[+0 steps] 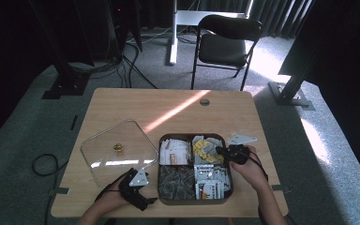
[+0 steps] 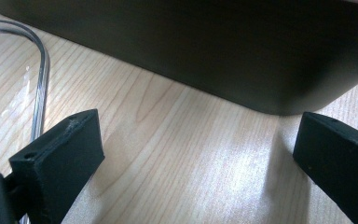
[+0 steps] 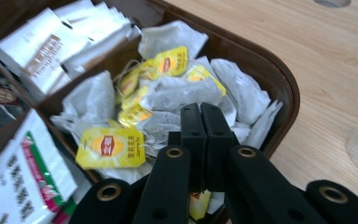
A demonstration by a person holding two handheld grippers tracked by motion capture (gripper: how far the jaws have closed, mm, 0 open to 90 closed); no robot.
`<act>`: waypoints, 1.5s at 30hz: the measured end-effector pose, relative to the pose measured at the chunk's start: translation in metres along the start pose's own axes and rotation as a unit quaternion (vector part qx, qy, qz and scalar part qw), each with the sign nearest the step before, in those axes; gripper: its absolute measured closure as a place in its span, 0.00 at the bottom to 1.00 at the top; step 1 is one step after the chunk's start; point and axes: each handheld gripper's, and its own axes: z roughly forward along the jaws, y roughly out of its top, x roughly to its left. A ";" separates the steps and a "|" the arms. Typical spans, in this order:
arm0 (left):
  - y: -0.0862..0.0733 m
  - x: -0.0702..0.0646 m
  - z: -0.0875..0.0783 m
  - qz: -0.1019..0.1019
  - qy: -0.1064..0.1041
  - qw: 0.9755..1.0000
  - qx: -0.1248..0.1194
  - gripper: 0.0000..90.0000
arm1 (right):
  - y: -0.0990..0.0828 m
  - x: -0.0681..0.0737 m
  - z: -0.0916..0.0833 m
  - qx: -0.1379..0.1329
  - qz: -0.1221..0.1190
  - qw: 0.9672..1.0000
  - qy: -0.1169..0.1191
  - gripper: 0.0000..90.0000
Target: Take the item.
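Note:
A dark brown box (image 1: 231, 180) with four compartments sits at the near middle of the wooden table. Its far right compartment holds yellow-tagged tea bags (image 1: 205, 149) (image 3: 111, 147). My right gripper (image 1: 221, 151) (image 3: 200, 109) reaches into that compartment from the right. Its jaws are pressed together with their tips down among the tea bags; I cannot tell whether a bag's paper is pinched. My left gripper (image 1: 152, 200) (image 2: 198, 130) rests low on the table by the box's near left corner. Its jaws stand wide apart over bare wood, facing the box's dark wall (image 2: 214, 46).
A clear square lid (image 1: 101, 152) with a small brass knob (image 1: 118, 148) lies flat left of the box; its rim (image 2: 39, 60) curves past my left jaw. White sachets (image 3: 51, 51), dark packets (image 1: 176, 180) and green-and-white packets (image 3: 23, 172) fill the other compartments. A black chair (image 1: 225, 44) stands beyond the table.

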 end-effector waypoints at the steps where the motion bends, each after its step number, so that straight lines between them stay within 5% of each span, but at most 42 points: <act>1: 0.000 0.000 0.000 0.000 0.000 1.000 0.001 0.02 | 0.001 0.000 -0.001 -0.002 0.000 1.000 0.002 0.99; 28: 0.000 0.000 0.000 0.000 0.000 1.000 0.000 0.02 | 0.027 -0.005 -0.039 -0.091 0.028 0.995 0.000 1.00; 45: 0.000 0.000 0.000 0.000 0.001 1.000 0.000 0.02 | 0.038 -0.028 -0.053 -0.158 0.071 0.984 -0.045 1.00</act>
